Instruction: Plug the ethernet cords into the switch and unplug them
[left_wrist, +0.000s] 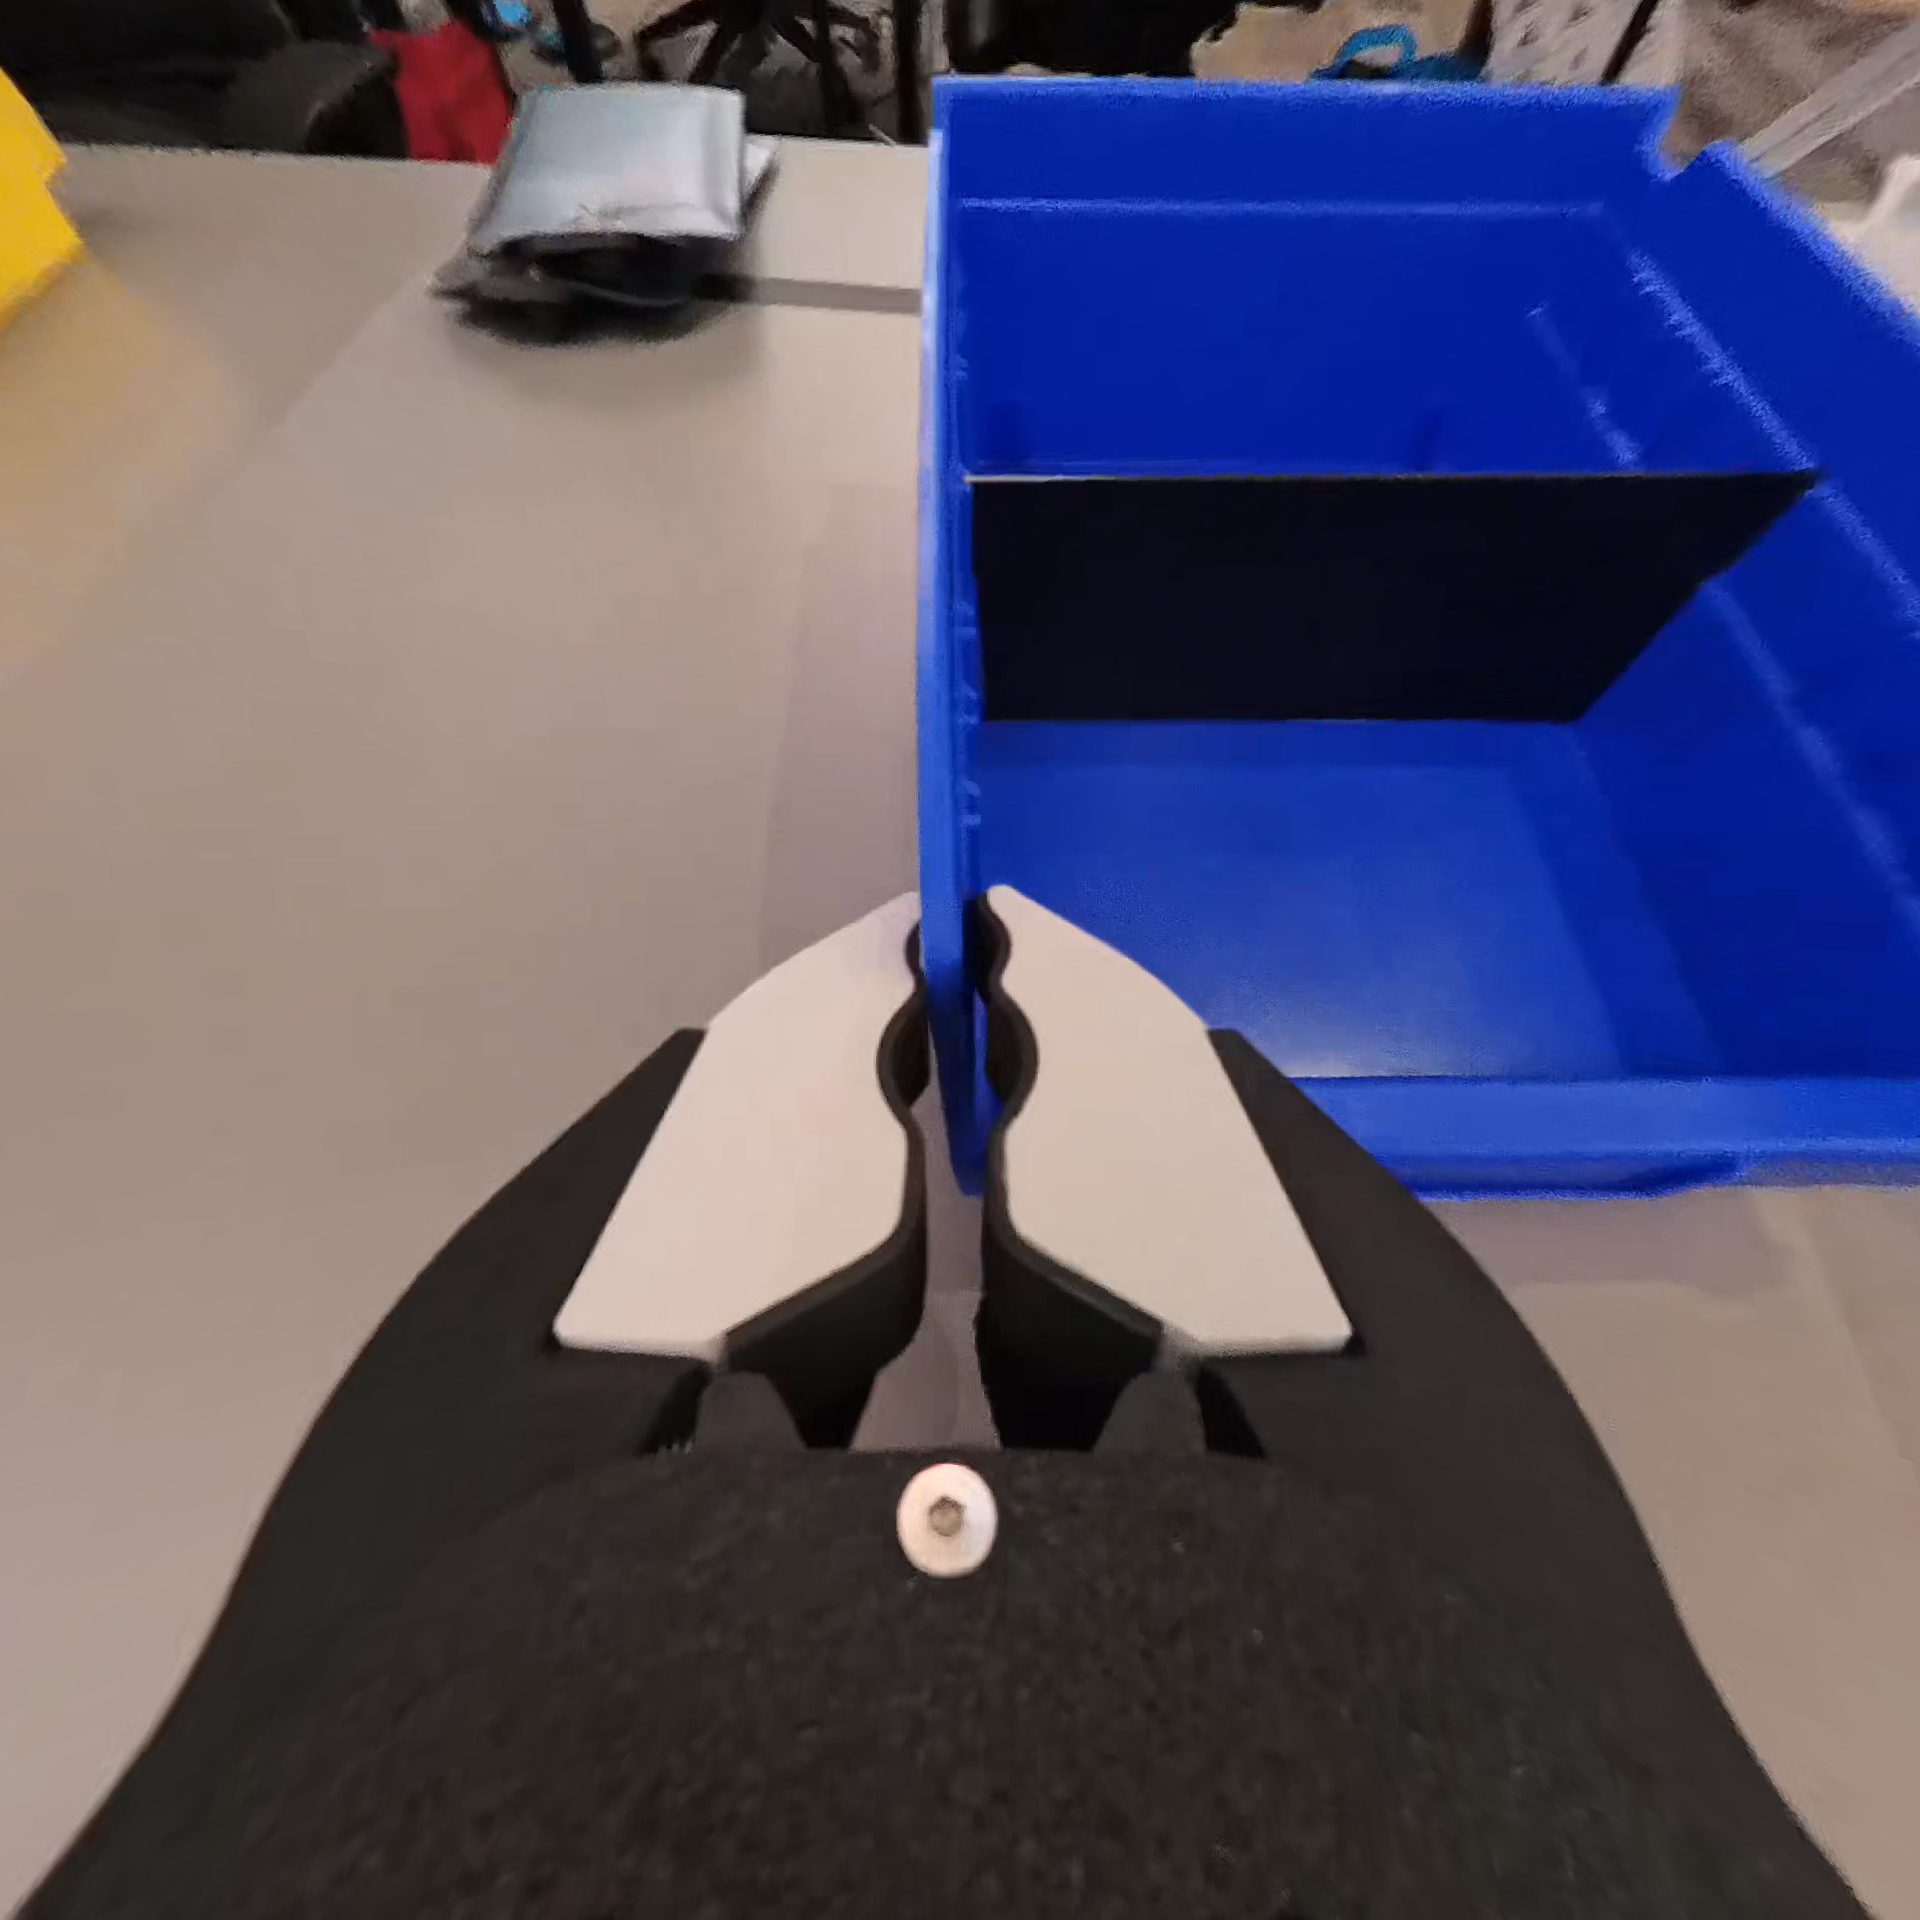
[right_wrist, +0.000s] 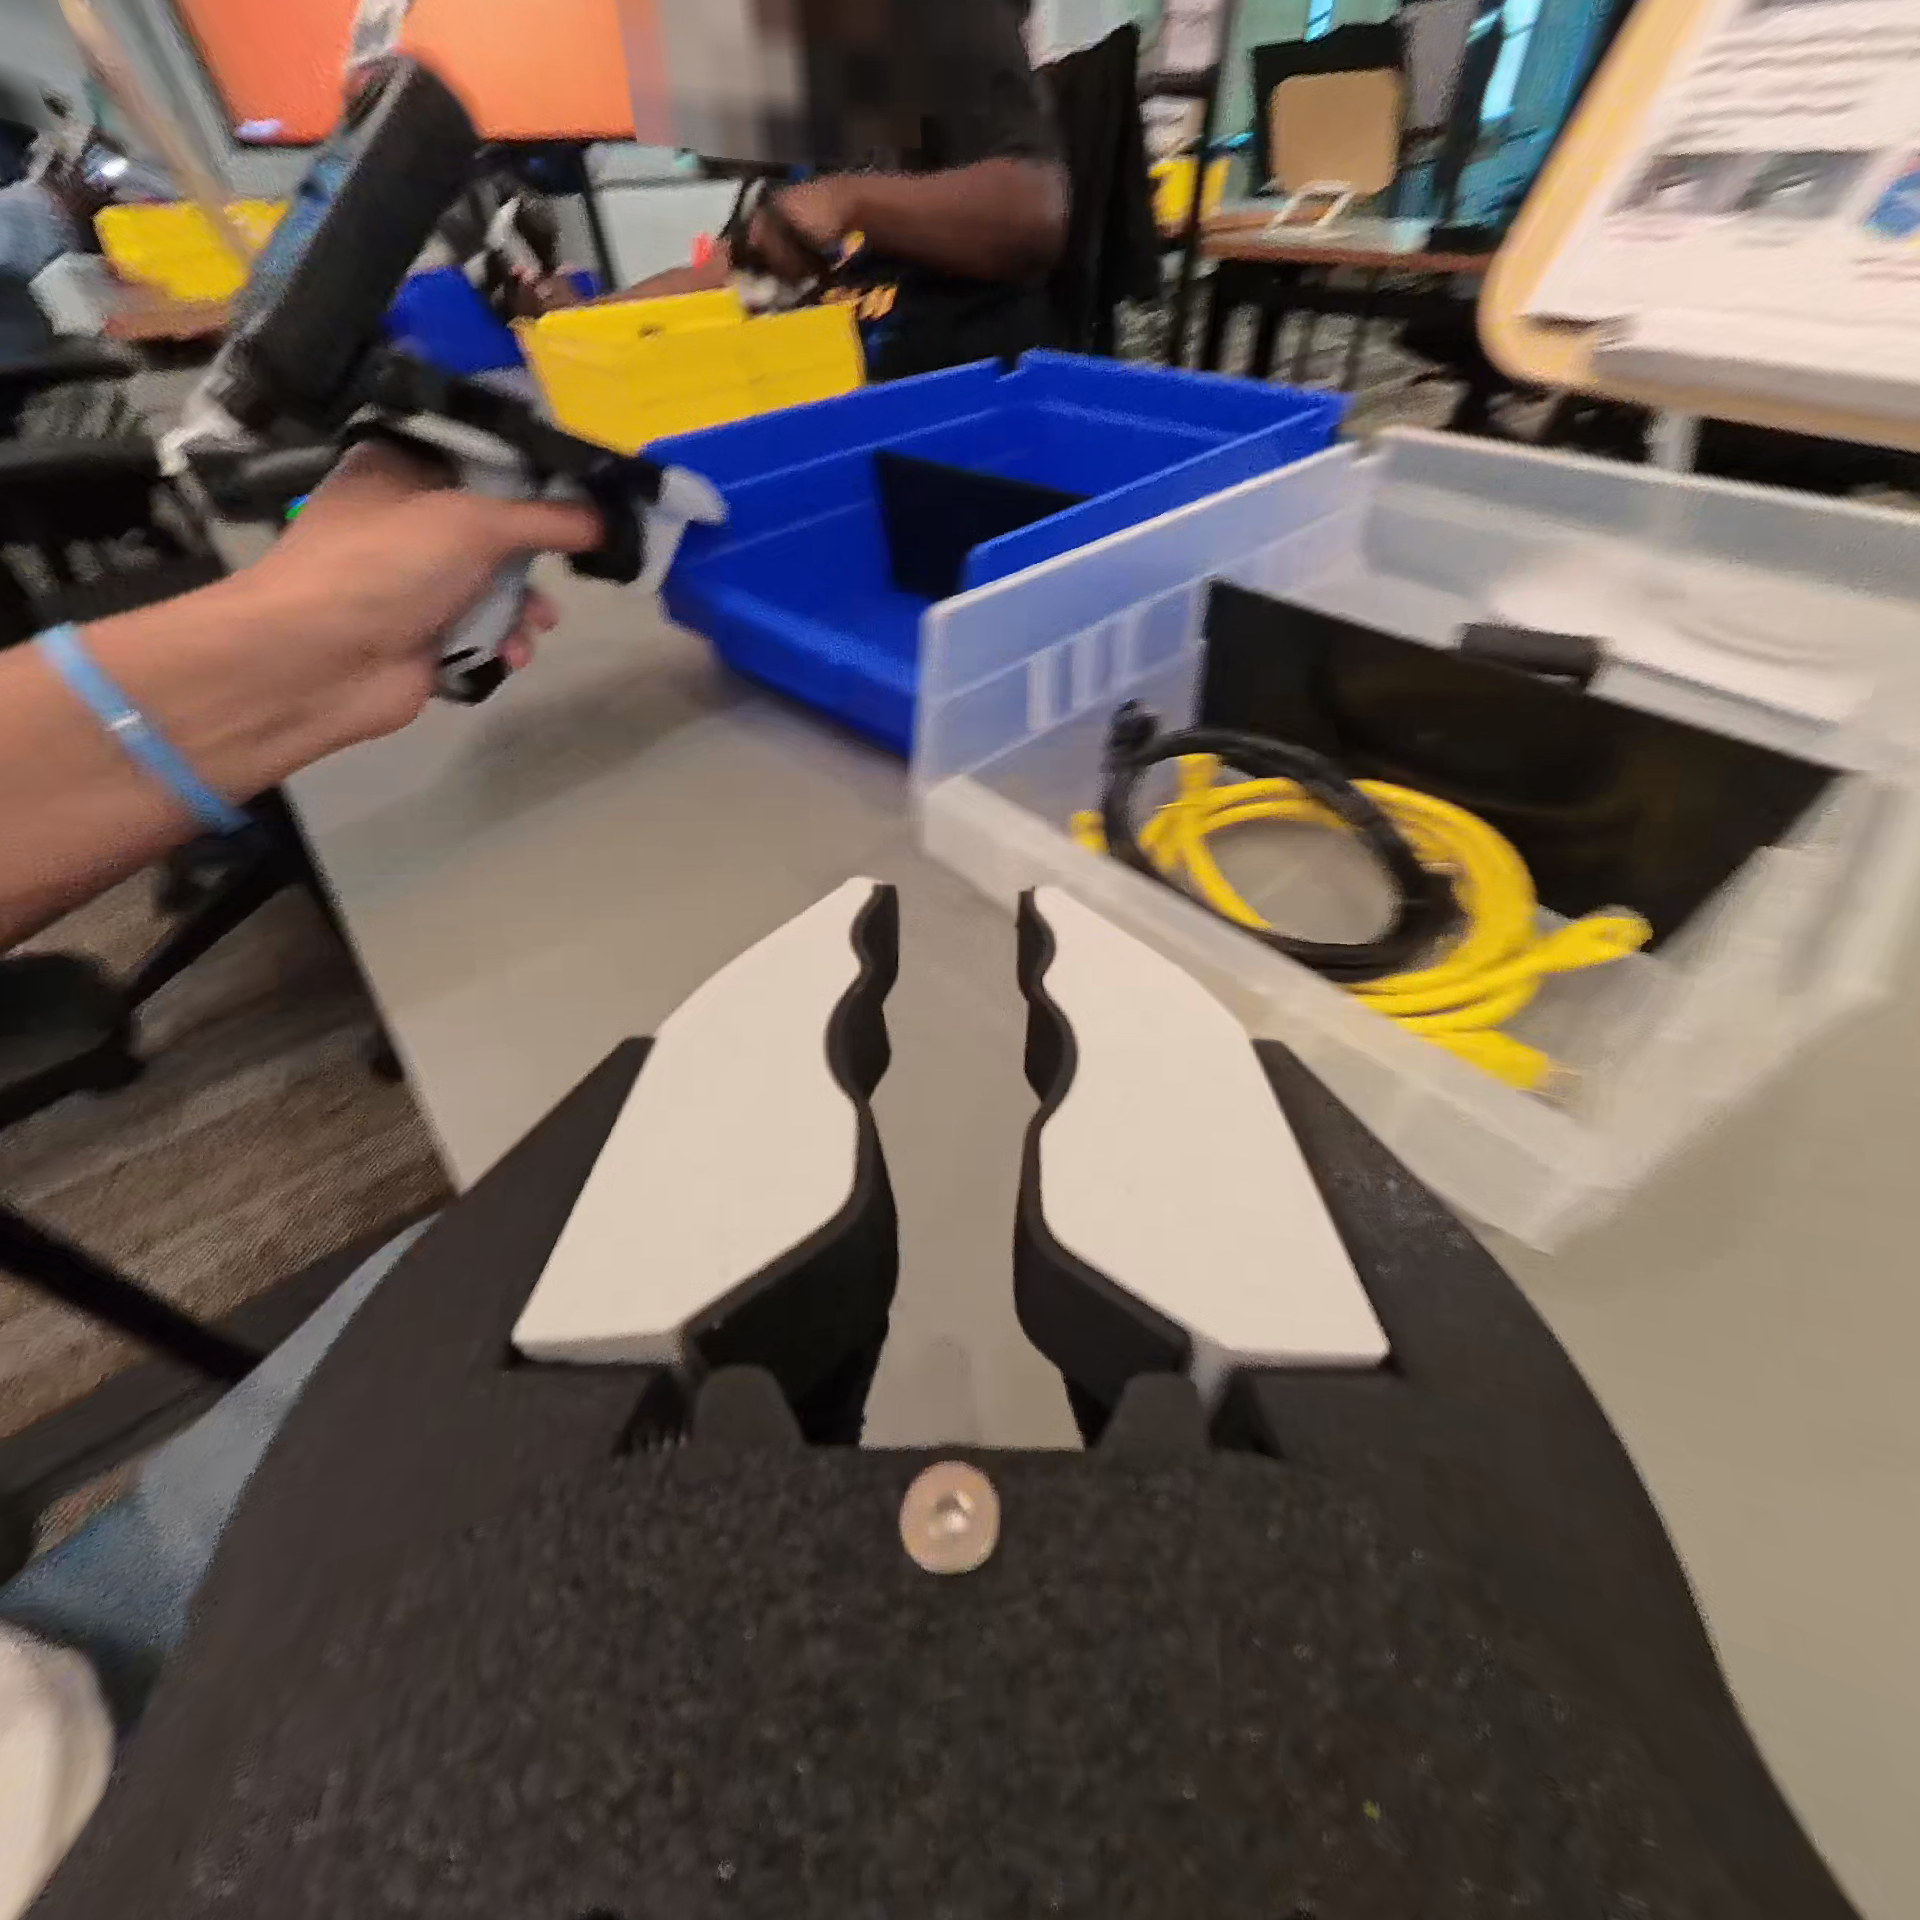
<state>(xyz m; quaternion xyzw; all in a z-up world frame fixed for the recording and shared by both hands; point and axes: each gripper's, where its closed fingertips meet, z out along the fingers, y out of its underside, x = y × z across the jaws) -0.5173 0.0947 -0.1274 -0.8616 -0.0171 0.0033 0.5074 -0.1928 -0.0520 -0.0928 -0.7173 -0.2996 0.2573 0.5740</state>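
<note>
2 tools: left tool (left_wrist: 948, 914) clamps blue bin (left_wrist: 1455, 935) wall, right tool (right_wrist: 956, 904) gapes.

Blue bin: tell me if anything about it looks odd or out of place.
The left gripper is clamped on the blue bin's side wall, not a cord. The bin holds only a black divider; the cords lie in the clear bin.

Blue bin (right_wrist: 831, 623) is the landmark. Its near compartment is open from above, with a black divider (left_wrist: 1351, 592) walling off the back half. The left gripper (left_wrist: 948, 914) is clamped on the bin's left wall, so that edge is taken. Left of the bin, the grey table (left_wrist: 416, 727) is bare up to a dark pouch (left_wrist: 613, 197). Right of the bin, a clear bin (right_wrist: 1299, 623) of yellow and black cords (right_wrist: 1434, 894) sits tight against it, no gap there.
</note>
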